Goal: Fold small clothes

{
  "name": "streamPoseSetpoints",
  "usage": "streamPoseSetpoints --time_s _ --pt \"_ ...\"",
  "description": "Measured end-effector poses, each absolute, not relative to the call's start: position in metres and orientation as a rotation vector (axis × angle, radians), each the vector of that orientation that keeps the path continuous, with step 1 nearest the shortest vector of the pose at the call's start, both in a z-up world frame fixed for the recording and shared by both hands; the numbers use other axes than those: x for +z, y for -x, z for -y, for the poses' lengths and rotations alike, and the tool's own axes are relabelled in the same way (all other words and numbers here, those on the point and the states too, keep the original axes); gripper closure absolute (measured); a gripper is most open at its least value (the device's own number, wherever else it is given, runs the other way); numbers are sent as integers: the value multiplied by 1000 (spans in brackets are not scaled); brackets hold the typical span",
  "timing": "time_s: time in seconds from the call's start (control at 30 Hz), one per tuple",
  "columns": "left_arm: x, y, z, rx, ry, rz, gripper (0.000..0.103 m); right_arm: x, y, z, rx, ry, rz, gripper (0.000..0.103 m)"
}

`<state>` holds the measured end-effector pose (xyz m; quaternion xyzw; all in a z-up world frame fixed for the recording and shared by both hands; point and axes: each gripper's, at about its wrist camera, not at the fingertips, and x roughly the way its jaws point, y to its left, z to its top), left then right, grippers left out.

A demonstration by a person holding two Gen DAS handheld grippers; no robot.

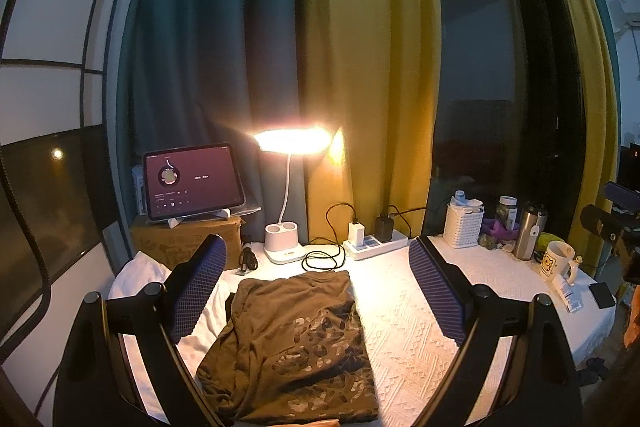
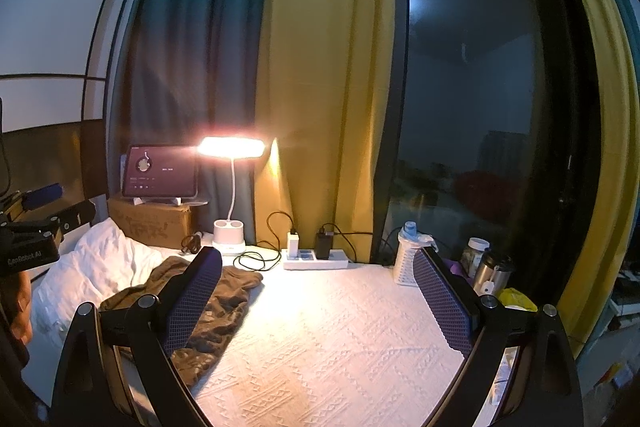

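Observation:
A brown T-shirt with a camouflage print (image 1: 292, 347) lies partly folded on the white textured tablecloth (image 1: 404, 327). My left gripper (image 1: 320, 291) is open and empty, held above the shirt with its fingers either side of it. In the right wrist view the shirt (image 2: 208, 311) lies at the left, partly behind the left finger. My right gripper (image 2: 320, 299) is open and empty over bare cloth to the right of the shirt. The right gripper also shows at the far right edge of the left wrist view (image 1: 616, 223).
A lit desk lamp (image 1: 288, 147), a tablet on a cardboard box (image 1: 192, 183), a power strip with chargers and cables (image 1: 376, 243) stand at the back. A white basket (image 1: 464, 223), jar, steel flask (image 1: 528, 231), mug (image 1: 558, 263) and phone stand at right. White pillows (image 2: 92, 267) lie at left.

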<state>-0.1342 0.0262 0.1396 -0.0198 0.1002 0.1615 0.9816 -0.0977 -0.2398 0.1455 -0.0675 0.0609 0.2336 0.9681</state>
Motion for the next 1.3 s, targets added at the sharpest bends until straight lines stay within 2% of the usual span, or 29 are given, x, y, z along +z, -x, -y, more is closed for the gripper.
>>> streamPoseSetpoints --time_s 1.3 --pt "140 135 -18 304 38 -179 11 141 95 247 455 127 -129 6"
